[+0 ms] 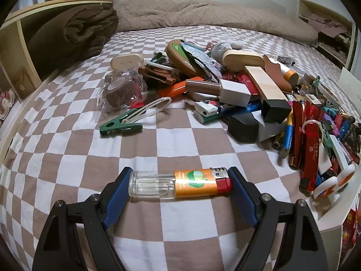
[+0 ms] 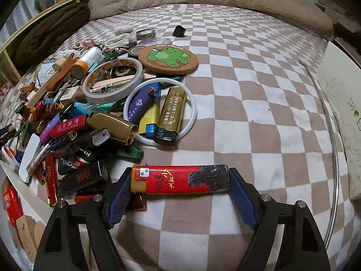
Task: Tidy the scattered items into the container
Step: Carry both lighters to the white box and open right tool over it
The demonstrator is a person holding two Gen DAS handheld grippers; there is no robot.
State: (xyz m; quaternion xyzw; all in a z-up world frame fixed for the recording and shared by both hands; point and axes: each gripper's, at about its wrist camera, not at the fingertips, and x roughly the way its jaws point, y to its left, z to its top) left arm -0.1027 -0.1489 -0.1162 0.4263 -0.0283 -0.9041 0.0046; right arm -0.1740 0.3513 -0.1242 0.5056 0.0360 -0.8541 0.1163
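Clear lighter (image 1: pixel 180 184) gripped, clutter pile (image 1: pixel 225 85) beyond

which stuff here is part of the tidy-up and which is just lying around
Job:
- clear lighter in left gripper
- red lighter in right gripper
- pile of lighters and clips

Lying about:
- beige blanket
- brown folded blanket

A lighter (image 1: pixel 180 184) lay crosswise between the left gripper's (image 1: pixel 180 187) fingers. Behind it sprawled the clutter pile (image 1: pixel 225 85) on the bedsheet (image 1: pixel 67 158).
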